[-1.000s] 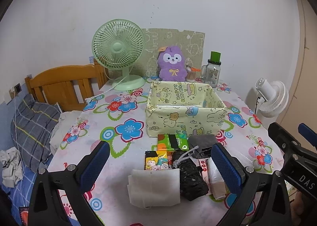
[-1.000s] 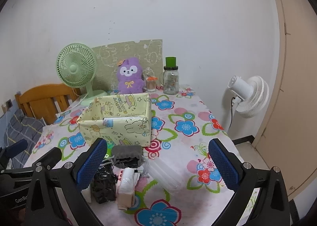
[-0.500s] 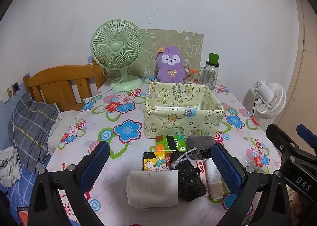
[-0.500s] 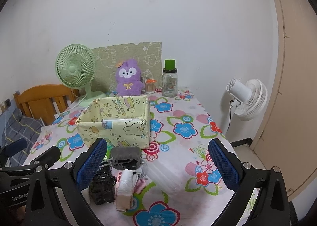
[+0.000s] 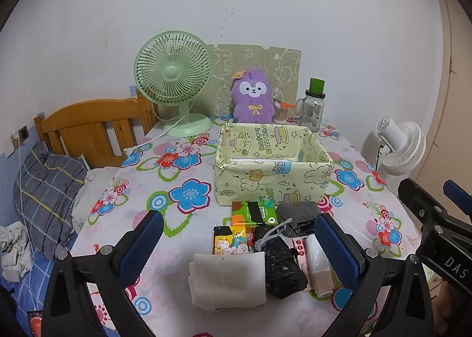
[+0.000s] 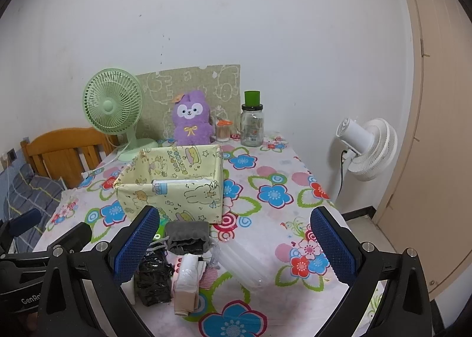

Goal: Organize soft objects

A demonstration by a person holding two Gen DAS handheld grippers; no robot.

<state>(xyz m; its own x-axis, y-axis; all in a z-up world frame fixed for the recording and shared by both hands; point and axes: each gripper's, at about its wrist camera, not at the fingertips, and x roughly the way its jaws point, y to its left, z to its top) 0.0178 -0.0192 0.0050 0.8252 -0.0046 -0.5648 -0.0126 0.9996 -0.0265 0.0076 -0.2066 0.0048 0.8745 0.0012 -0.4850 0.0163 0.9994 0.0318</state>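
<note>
Both tools held above near edge of flowered bench (image 5: 165, 301), L tool (image 5: 236, 248) w/ fingers spread wide and gripping nothing, R tool (image 6: 233, 245) likewise wide apart and empty. Soft items bunched on bench just in front of yellow cartoon-print box (image 5: 274, 171): white folded cloth (image 5: 227, 279) nearest, black crinkly bundle (image 5: 283, 266) touching its right side, grey pouch (image 5: 299, 216) and green/orange packet (image 5: 253, 213) up against box front, yellow cartoon packet (image 5: 231, 241) btwn cloth and green packet, pale roll (image 6: 185, 281) at right of bundle. Purple plush (image 5: 252, 99) upright at far end behind box, beside green fan (image 5: 174, 77) and glass jar (image 5: 312, 109).
</note>
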